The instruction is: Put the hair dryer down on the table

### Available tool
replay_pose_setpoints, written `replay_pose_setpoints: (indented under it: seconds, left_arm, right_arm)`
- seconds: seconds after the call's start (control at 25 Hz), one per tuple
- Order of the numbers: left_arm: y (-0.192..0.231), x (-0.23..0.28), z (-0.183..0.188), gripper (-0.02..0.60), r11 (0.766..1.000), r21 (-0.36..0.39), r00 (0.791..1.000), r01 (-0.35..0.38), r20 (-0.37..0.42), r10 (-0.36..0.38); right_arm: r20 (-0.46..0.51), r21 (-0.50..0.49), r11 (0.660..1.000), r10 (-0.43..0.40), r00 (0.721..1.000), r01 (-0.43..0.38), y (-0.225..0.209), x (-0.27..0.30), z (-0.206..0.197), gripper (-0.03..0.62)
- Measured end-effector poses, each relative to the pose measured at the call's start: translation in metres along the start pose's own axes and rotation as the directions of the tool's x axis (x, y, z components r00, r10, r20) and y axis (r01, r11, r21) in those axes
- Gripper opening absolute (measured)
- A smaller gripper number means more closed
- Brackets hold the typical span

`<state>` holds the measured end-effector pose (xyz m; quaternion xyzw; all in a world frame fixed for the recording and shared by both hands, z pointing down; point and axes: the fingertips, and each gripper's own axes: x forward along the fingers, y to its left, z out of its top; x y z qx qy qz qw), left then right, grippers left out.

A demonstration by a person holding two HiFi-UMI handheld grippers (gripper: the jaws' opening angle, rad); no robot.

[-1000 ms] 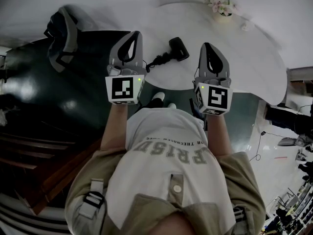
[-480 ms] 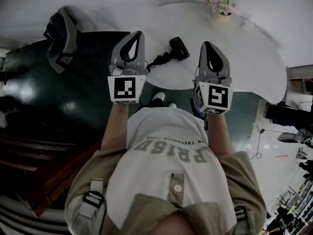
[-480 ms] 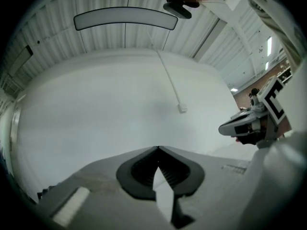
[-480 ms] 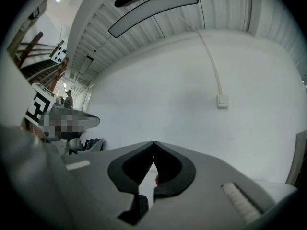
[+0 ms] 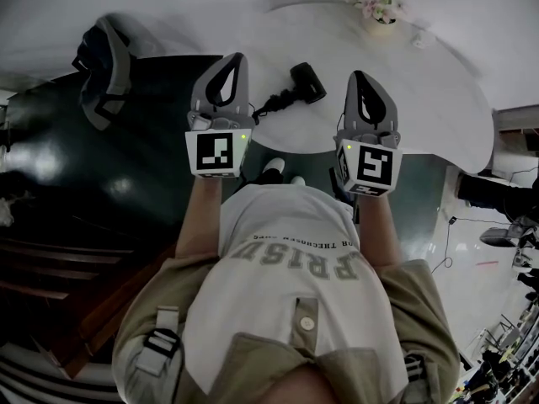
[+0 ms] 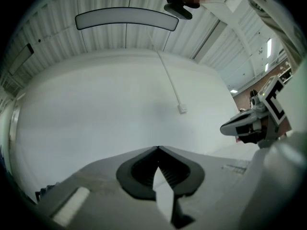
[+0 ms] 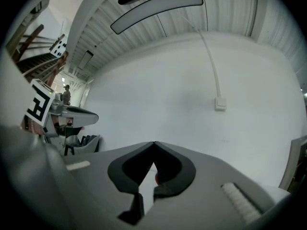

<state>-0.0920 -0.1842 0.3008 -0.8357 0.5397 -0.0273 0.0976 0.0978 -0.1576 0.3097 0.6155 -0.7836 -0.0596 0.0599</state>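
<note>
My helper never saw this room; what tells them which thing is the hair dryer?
Find the big white round table. Near its left edge lies the hair dryer, its cord trailing off it. It is the only black thing there; the flowers at the far rim are pale.

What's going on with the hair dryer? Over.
Left gripper shut, empty. Right gripper shut, empty. Hair dryer lying on the table, nobody holding it. Nothing in the way.

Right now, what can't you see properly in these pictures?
- Black hair dryer on the round white table: its cord's end, head view, hidden behind the grey left gripper.
- Both gripper views: dryer out of frame; they face a white wall.
- Pale flowers in a small pot: blurred, too small, head view.
</note>
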Motion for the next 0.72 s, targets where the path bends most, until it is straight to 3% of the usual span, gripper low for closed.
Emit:
replay_pose_setpoints:
  seconds: [0.28,0.56,0.72]
  left_arm:
    - [0.0032,0.0011,-0.0016,0.006,1.000,-0.010,1.000,-0.012,0.001,0.012]
    - [-0.0008,0.0046,-0.0034,0.006,0.998,0.043,0.999,0.036,0.014,-0.036]
    - [-0.0025,0.0073,-0.0045,0.006,0.999,0.028,1.000,0.030,0.001,-0.030]
  right_arm:
    - [0.003,0.004,1.000,0.002,1.000,-0.002,0.0018,-0.0023,0.0014,0.002]
    - [0.002,-0.001,1.000,-0.011,1.000,0.011,-0.0030,-0.0048,0.0035,0.002]
    - [0.003,-0.003,1.000,-0.009,1.000,0.009,-0.0042,-0.0034,0.0033,0.002]
